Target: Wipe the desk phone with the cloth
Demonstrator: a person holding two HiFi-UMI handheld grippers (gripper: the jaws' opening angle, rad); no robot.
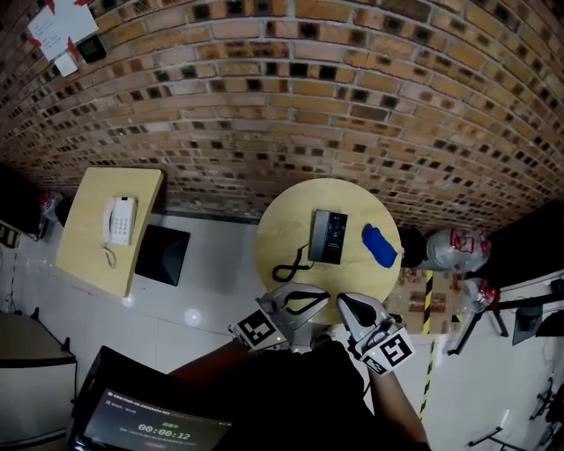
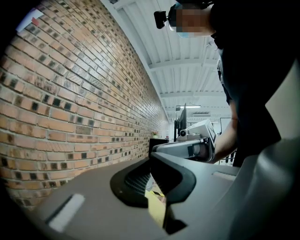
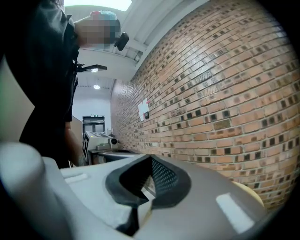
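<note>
While a screen [image 1: 150, 429] reads 00:00:12, left gripper [image 1: 300, 301] and right gripper [image 1: 354, 310] clenched empty, desk phone [image 1: 328, 236], blue cloth [image 1: 380, 246] untouched.

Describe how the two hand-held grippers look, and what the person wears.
The left hand-held gripper and the right hand-held gripper share smooth light-grey moulded shells, with jaws lined in black textured pads. Each carries a white cube printed with black square markers. No cables show. The person wears a black top.

Ceiling light [image 3: 96, 3] glares; fisheye warp; corners perhaps vignetted.
</note>
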